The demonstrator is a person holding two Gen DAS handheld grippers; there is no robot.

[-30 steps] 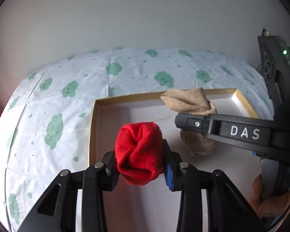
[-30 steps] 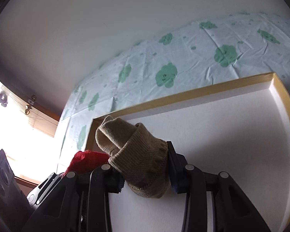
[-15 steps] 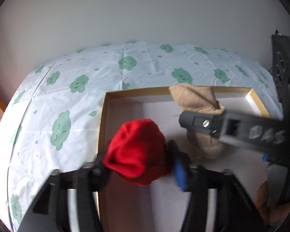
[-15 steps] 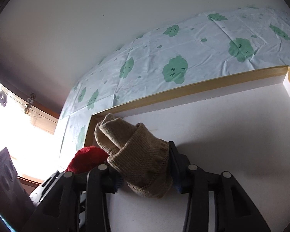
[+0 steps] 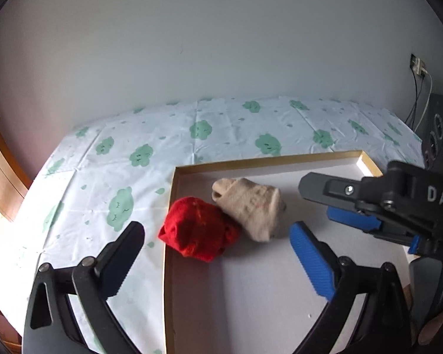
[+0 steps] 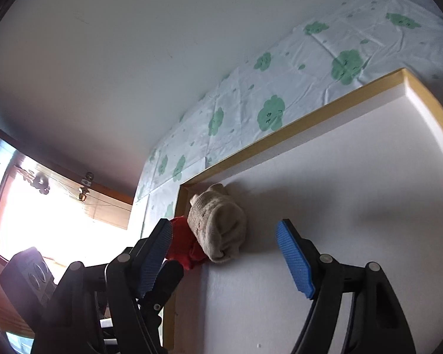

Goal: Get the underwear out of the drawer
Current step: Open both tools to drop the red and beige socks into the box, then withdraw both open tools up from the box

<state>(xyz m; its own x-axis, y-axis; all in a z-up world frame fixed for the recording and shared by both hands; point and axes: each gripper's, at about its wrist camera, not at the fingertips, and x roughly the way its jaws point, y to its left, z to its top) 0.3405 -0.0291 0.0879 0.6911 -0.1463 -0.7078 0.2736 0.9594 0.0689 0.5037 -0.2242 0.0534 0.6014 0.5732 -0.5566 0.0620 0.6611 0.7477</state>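
1. A cloud-print sheet (image 5: 150, 159) stretches away ahead of both tools, running up to a pale wall.
2. On it lies a shallow white tray (image 5: 251, 295) with a gold rim, which passes under the left gripper (image 5: 218, 253) and fills the view beneath the right gripper (image 6: 224, 253).
3. Both grippers stand spread wide, their jaws having just been opening, and nothing is pinched in either; the blue pads press on no cloth.
4. The beige bundle (image 5: 251, 206) lies just ahead of the right gripper's fingers, near the tray's far left corner.
5. The red bundle (image 5: 198, 233) rests just ahead of the left gripper, against the tray's left rim and touching the beige one.
6. Judged from this, the drop-off is the step in hand: both bundles look released. Done well, each tool backs straight away with jaws kept wide, so no pad snags the knit and drags a bundle along.
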